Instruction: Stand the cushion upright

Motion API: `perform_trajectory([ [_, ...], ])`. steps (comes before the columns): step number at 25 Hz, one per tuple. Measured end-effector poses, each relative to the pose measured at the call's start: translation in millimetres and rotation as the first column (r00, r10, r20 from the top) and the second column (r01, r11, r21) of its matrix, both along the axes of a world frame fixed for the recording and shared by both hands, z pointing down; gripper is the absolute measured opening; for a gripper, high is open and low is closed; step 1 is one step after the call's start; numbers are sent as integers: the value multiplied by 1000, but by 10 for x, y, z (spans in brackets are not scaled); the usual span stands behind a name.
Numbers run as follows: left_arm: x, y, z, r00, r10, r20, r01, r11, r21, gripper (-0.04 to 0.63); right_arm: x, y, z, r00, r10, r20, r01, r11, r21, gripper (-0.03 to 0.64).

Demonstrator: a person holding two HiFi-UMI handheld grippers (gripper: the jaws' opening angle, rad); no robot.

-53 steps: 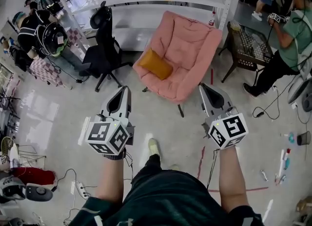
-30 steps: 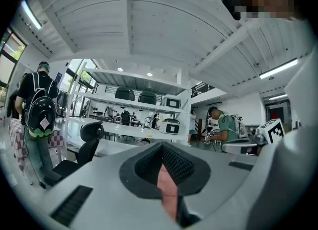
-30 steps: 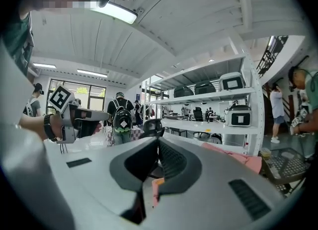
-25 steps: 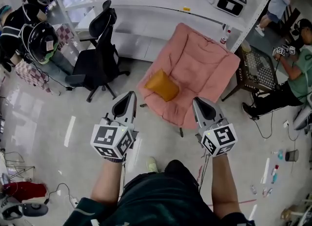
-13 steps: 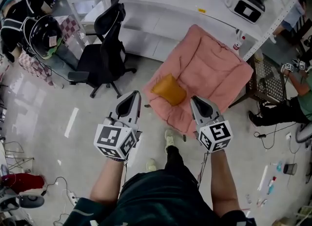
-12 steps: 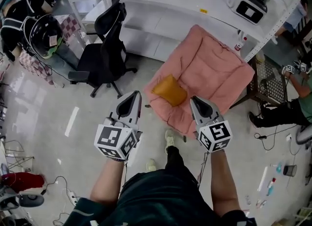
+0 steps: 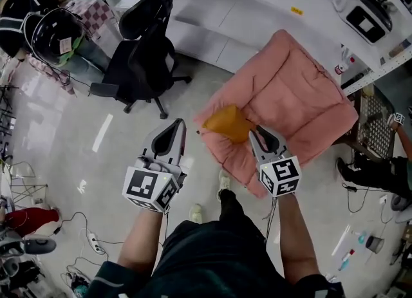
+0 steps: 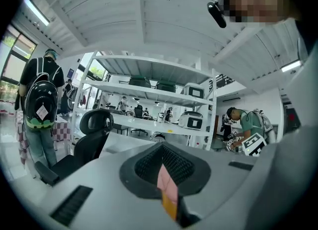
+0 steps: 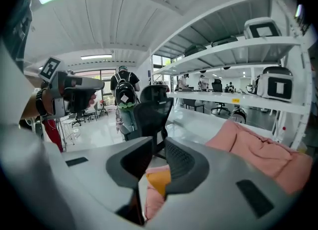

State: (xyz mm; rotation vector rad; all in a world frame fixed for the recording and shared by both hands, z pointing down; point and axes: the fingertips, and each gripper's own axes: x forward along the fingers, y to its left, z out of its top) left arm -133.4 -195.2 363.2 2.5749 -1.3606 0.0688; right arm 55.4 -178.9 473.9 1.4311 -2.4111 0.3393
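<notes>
An orange cushion (image 7: 226, 123) lies tilted on the front left part of a pink padded chair (image 7: 296, 97). My right gripper (image 7: 264, 134) hangs just right of the cushion, over the chair's front edge. Its jaws are opening, with nothing between them. In the right gripper view the cushion (image 9: 158, 180) shows through the gap of the right gripper (image 9: 158, 160), and the pink chair (image 9: 258, 149) spreads to the right. My left gripper (image 7: 172, 129) is shut, over the floor left of the chair. In the left gripper view a thin slit behind the left gripper (image 8: 163, 167) shows the cushion (image 8: 170, 207).
A black office chair (image 7: 145, 46) stands on the floor left of the pink chair. A long white counter (image 7: 257, 7) runs behind both. A person with a backpack (image 7: 45, 33) is at the far left. Cables and a power strip (image 7: 90, 242) lie on the floor.
Both grippers have moved forward and down toward the pink chair. The right one now sits beside the cushion with its jaws slightly parted.
</notes>
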Motion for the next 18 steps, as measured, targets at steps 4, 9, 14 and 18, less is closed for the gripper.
perform_trajectory([
  [4, 147, -275, 247, 1000, -24, 19, 25, 999, -38, 6, 110, -326, 446, 999, -33, -11, 32, 997, -68, 77],
  [9, 300, -567, 496, 999, -45, 30, 46, 998, -48, 6, 177, -651, 1014, 998, -56, -13, 54, 988, -147, 109],
  [14, 352, -834, 735, 997, -74, 9, 74, 993, -91, 5, 102, -895, 1589, 995, -95, -14, 89, 968, -237, 138],
  [18, 393, -1014, 1041, 996, -86, 37, 90, 989, -114, 6, 109, -1083, 1996, 993, -120, -16, 110, 951, -288, 160],
])
